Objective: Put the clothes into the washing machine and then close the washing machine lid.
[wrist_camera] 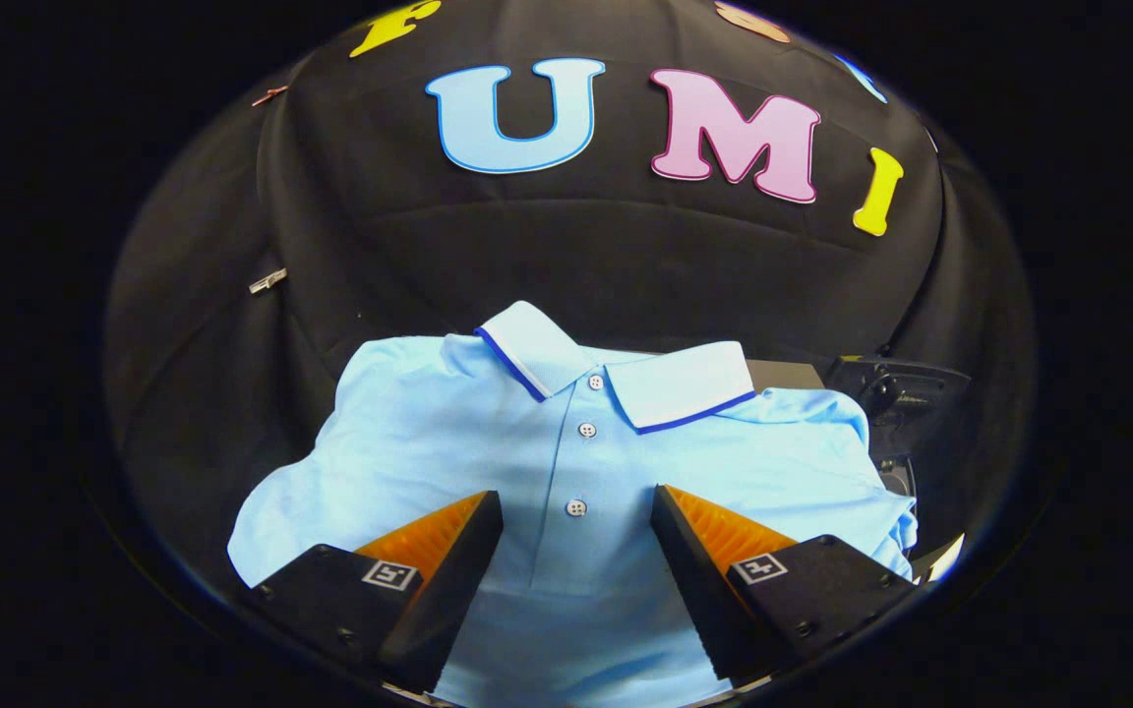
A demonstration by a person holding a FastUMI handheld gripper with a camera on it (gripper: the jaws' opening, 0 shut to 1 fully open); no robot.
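polo shirt (566, 462): light blue, folded, white collar with dark blue edge, three buttons on placket | hand-held gripper (576, 531): fingers spread wide over the shirt, pinching nothing, lowest button between them | black device (896, 393): just beyond the shirt's shoulder, touching unclear | writing: none readable on the shirt

No legible text, brand or number. Gripper (576, 500) fingers, spread apart over the shirt (409, 433), each carry one square coded marker (390, 574), at 7 and 5 o'clock from the shirt's lowest button.
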